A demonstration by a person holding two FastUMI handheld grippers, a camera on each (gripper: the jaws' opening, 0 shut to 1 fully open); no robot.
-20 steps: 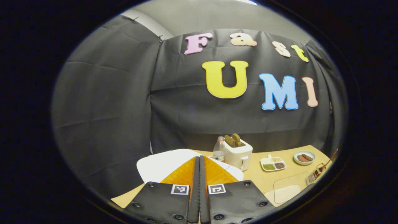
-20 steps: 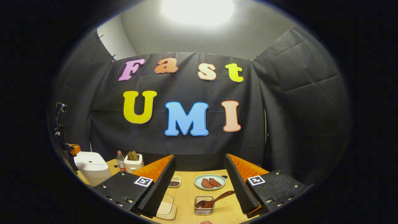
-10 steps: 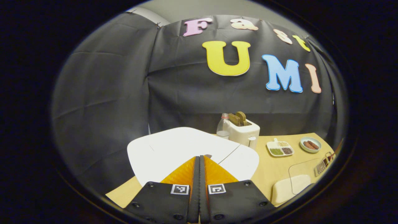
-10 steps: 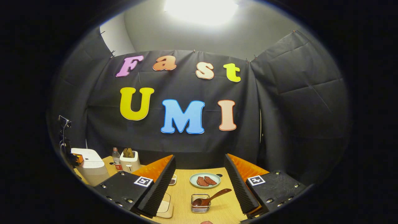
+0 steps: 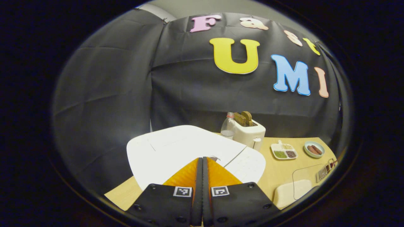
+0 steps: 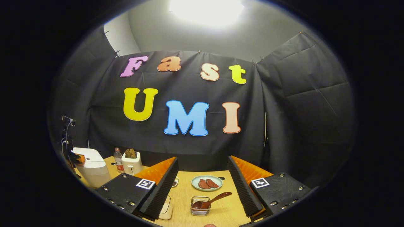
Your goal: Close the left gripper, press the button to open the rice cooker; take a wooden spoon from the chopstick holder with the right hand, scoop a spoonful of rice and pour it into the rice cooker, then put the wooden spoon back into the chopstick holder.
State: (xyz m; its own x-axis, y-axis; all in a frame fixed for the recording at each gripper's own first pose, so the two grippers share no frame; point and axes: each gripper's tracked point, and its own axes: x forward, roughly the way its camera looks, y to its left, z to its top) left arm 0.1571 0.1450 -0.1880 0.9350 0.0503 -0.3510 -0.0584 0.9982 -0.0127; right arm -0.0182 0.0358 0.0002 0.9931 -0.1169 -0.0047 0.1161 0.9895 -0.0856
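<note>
2 fingers of the left gripper are pressed together with nothing between, tips at the white rice cooker lid, beside its small button. A slightly off-centre push could slide off and leave the lid latched.

In the right gripper view, the right gripper stands apart, empty. Between its fingers, farther off, the wooden spoon rests in the wire chopstick holder on the table; a hasty grab could tip that light holder.

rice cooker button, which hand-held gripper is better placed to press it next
Left. The left hand-held gripper is shut, its tips right over the rice cooker lid's front. The right hand-held gripper is open, facing the wooden spoon in its holder.
</note>
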